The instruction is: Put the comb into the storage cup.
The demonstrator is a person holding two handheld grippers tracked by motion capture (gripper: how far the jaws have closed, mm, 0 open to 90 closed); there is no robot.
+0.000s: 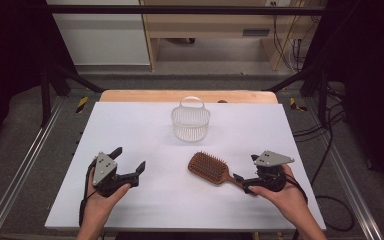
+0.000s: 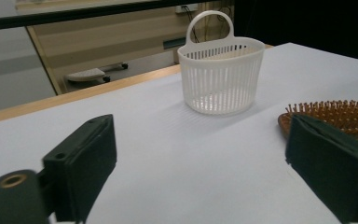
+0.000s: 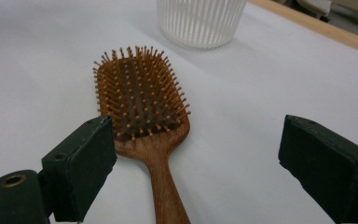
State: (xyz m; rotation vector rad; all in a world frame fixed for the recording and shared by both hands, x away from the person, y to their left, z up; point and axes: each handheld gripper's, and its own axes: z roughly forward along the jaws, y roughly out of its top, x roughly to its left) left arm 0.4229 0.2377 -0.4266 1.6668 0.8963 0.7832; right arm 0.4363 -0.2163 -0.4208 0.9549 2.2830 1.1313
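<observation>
A wooden paddle hairbrush (image 1: 208, 167) lies bristles up on the white table (image 1: 145, 125), near the right side, its handle angled toward the near right corner and running in between the jaws of the right gripper (image 1: 243, 181). Seen from the right gripper view, the brush handle (image 3: 165, 186) sits in the gap, nearer the left jaw, while both black jaws stand spread wide and neither pad presses on the wood. Just beyond the brush head, toward the far middle of the table, stands a white slatted plastic basket (image 1: 190, 121) with a hoop handle, upright and apart from the brush. Over on the near left, the left gripper (image 1: 129, 161) hovers with its jaws also spread and nothing between them, pointed toward the basket and the brush head (image 2: 340, 114). By the look of it, the work stands at the reach for the brush, the pick-up not yet made. The next move likely calls for the right jaws to settle around the narrow handle and close squarely, so the brush does not roll or swing, then lift it toward the basket
</observation>
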